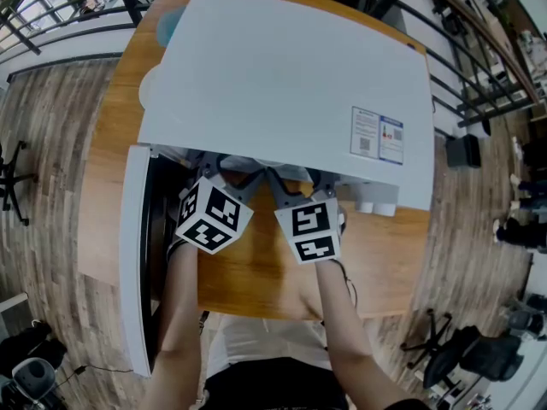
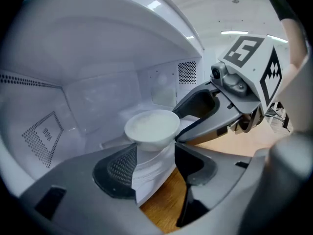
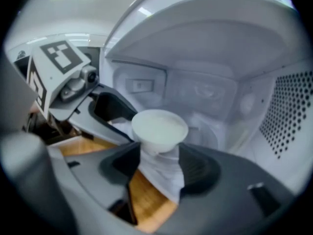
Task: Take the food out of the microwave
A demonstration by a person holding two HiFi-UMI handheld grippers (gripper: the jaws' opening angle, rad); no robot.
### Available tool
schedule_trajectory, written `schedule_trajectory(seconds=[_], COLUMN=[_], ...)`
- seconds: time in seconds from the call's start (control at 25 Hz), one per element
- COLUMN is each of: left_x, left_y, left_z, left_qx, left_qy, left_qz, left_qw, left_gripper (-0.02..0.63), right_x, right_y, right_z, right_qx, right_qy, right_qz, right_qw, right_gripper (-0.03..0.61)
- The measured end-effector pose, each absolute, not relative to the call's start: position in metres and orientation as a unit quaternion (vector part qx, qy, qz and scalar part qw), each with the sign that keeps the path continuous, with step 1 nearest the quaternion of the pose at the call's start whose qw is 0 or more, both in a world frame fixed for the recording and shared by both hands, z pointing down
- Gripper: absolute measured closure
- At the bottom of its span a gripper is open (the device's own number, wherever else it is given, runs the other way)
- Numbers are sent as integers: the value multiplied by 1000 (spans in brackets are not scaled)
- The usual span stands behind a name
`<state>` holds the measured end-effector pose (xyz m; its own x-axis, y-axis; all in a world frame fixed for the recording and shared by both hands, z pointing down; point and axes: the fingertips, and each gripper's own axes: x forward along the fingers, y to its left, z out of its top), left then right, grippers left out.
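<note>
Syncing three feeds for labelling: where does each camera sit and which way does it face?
Head view: on the person's head, looking steeply down at the microwave, its open door, the table; both forearms show.
Left gripper view: on the left hand-held gripper, looking along its open jaws at the bowl inside; the right hand-held gripper shows at right.
Right gripper view: on that hand-held gripper, facing the same bowl; the left one shows at left.
Both gripper views share the bowl.
</note>
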<state>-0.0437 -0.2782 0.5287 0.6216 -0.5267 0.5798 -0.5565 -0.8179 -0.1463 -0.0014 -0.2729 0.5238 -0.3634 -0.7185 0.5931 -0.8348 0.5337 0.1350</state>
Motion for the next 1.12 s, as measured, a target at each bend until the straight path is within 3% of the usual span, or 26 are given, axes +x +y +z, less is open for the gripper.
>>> schedule_trajectory(seconds=[0.16, 0.72, 1.12], left_x=[-47, -42, -44], left_y=[-274, -264, -270], left_z=[526, 527, 525], left_qx=[901, 897, 895], left_qy=[-305, -339, -334], left_qz=[307, 277, 292], left_qw=[36, 61, 43], left_gripper=[378, 387, 336], right_x=[-1, 3, 5], right_y=[-268, -259, -263], right_z=[523, 524, 527], right_qx=[462, 477, 475], right_qy=[-826, -824, -812], right_qz=[88, 80, 64], right_qw=[310, 297, 333], right_gripper=[320, 321, 319])
